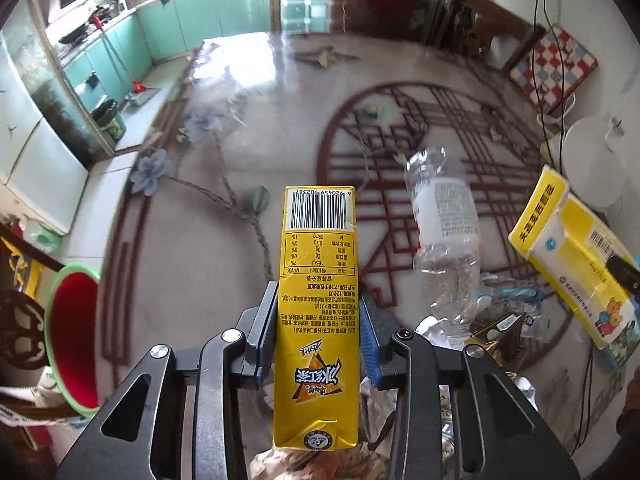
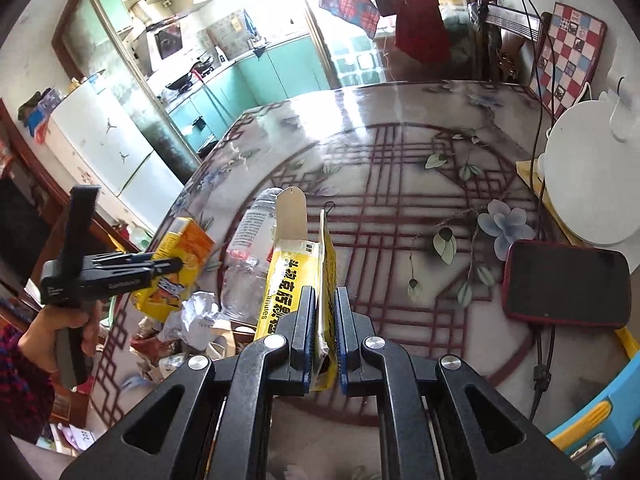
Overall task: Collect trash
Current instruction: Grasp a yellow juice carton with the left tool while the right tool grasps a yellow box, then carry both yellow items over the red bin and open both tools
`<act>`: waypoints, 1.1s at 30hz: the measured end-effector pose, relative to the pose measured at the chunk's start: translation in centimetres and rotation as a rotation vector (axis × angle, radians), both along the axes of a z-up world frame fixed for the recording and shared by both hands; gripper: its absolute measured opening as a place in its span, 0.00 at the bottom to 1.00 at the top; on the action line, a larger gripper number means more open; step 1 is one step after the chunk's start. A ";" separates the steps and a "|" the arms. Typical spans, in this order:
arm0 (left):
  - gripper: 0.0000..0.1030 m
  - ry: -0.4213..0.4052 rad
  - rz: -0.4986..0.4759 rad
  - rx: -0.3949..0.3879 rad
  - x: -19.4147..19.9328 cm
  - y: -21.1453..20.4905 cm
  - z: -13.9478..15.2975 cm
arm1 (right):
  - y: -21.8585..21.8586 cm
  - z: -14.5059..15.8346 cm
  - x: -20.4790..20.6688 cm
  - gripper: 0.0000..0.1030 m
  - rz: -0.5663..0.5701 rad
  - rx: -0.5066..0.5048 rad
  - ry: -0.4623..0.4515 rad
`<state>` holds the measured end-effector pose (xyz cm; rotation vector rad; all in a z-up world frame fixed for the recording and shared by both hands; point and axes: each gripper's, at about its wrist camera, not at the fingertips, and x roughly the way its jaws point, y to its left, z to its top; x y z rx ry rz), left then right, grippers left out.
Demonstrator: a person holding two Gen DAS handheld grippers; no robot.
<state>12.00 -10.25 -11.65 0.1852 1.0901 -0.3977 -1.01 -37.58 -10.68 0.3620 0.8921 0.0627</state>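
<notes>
Our left gripper (image 1: 318, 320) is pinching the carton (image 1: 318, 300) mid-body, bin (image 1: 74, 340) at nine o'clock. Our right gripper (image 2: 322, 320) is clamping a flattened box (image 2: 298, 276). Both seem light and crushable, so we are squeezing gently.

Worktop layout, both wrist views

Drink carton (image 1: 316, 312) held in left claw (image 1: 318, 320); bottle (image 1: 444, 232) lying to its right; flat packet (image 2: 296, 280) held in right claw (image 2: 322, 332); phone (image 2: 564, 284) lying right; bin (image 1: 74, 336) beside the worktop (image 1: 280, 120), left.
</notes>
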 end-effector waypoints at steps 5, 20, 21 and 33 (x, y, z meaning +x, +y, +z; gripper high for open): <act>0.33 -0.066 0.037 -0.055 -1.6 2.4 3.4 | 0.9 1.3 -0.5 0.07 -0.040 0.004 -0.029; 0.33 -0.114 0.090 -0.119 -4.4 9.7 5.5 | 6.6 7.7 -2.3 0.07 -0.083 -0.053 -0.142; 0.33 -0.114 0.088 -0.126 -4.5 10.3 5.4 | 7.0 7.9 -2.3 0.07 -0.084 -0.057 -0.143; 0.34 -0.097 0.087 -0.126 -4.0 17.4 4.4 | 13.7 7.9 -1.9 0.07 -0.116 -0.085 -0.109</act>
